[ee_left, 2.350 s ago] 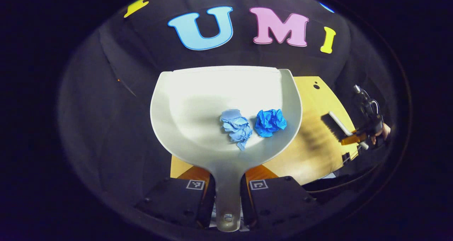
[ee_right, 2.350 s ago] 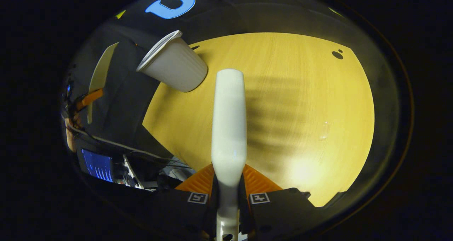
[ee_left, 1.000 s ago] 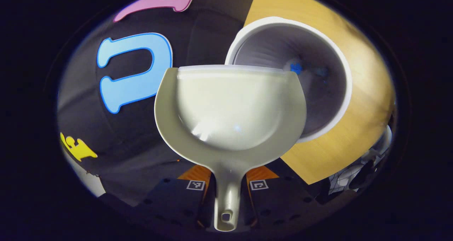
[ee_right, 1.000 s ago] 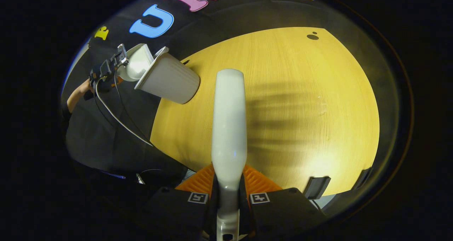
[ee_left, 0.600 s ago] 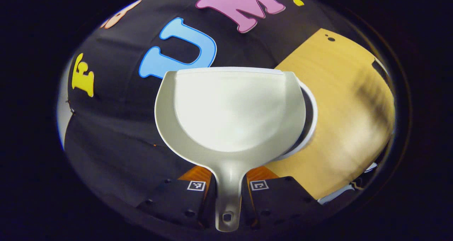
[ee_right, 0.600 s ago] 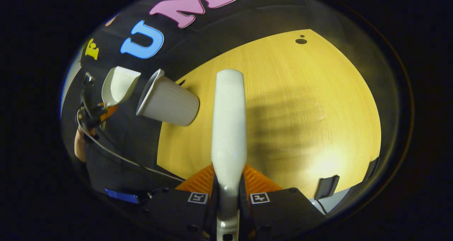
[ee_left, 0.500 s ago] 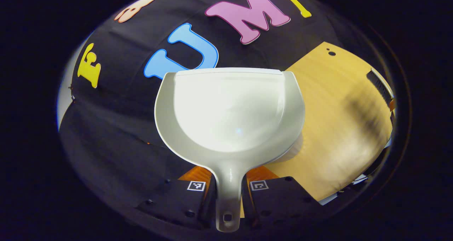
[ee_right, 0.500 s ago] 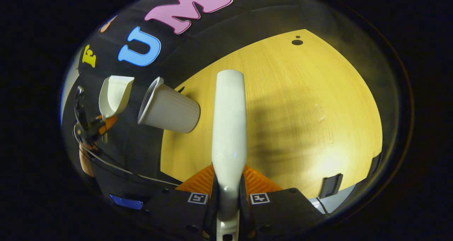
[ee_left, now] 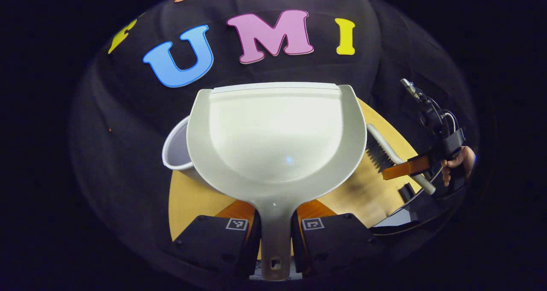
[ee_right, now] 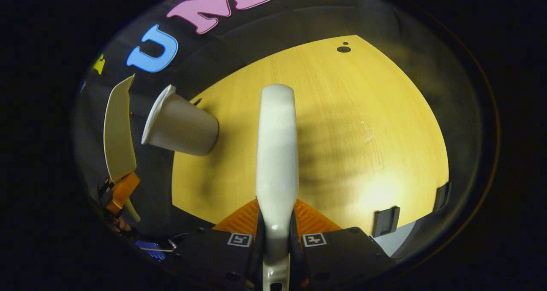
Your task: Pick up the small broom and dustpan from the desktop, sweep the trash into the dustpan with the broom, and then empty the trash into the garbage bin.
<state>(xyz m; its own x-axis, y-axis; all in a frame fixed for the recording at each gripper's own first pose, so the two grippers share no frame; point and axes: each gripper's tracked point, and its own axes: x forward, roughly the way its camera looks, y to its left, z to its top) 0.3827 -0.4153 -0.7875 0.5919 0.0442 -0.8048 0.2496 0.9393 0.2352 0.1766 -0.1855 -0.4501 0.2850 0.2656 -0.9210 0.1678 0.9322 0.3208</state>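
Note:
My left gripper (ee_left: 276, 210) is shut on the handle of the pale dustpan (ee_left: 275, 137), which is held level with nothing in its tray. The white garbage bin (ee_left: 176, 148) peeks out behind the pan's left edge. In the right gripper view the bin (ee_right: 179, 125) stands at the table's left corner, with the dustpan (ee_right: 117, 128) edge-on beside it in the left gripper (ee_right: 122, 189). My right gripper (ee_right: 276, 216) is shut on the white broom (ee_right: 275, 145) above the table. The left gripper view shows the broom (ee_left: 384, 150) with dark bristles at the right, in the right gripper (ee_left: 406, 167).
The yellow wooden table (ee_right: 363, 124) has a small dark hole (ee_right: 343, 49) near its far corner and two dark clips (ee_right: 384, 221) on its near edge. A hand (ee_left: 459, 165) holds the right gripper, with cables trailing off it.
The two blue paper balls left the dustpan while it tipped over the bin. The pan has since swung back level, and the bin now sits behind its left edge. The broom stayed gripped.

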